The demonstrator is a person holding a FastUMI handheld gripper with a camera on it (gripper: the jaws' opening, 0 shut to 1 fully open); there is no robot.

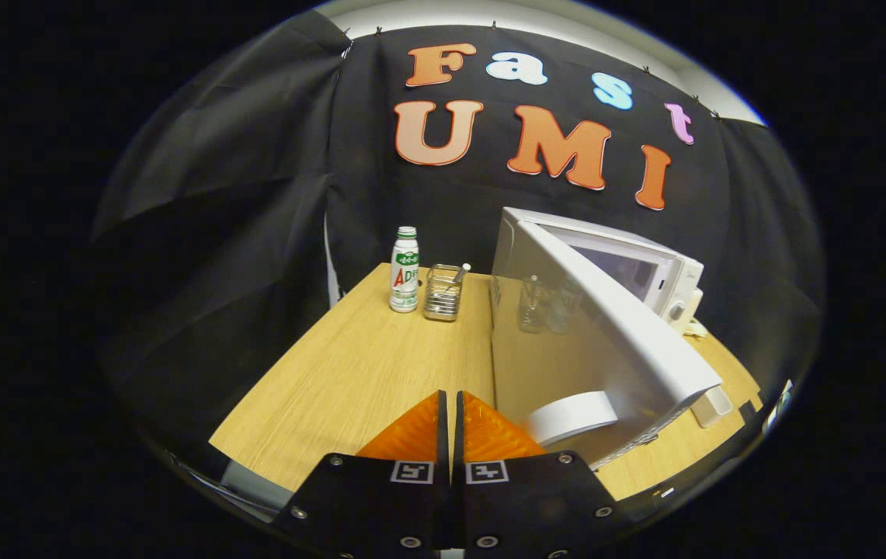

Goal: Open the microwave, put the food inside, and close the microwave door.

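The white microwave (644,268) stands on the right of the wooden table (349,380), with a knob (675,310) on its front. Its door (567,341) is swung out toward me, and its mirrored outer face reflects the table top. A white handle (710,405) sits at the door's near end. A white round flat thing (571,415) shows low against the mirrored face, just right of my fingers; I cannot tell whether it is real or a reflection. My gripper (449,394) is shut, fingers together with nothing between them, just left of the door's near part.
A white bottle with a green cap (404,269) stands at the table's far edge. A small wire basket (443,293) holding a utensil is next to it. Black cloth walls close the back and left. The table's left edge runs diagonally toward me.
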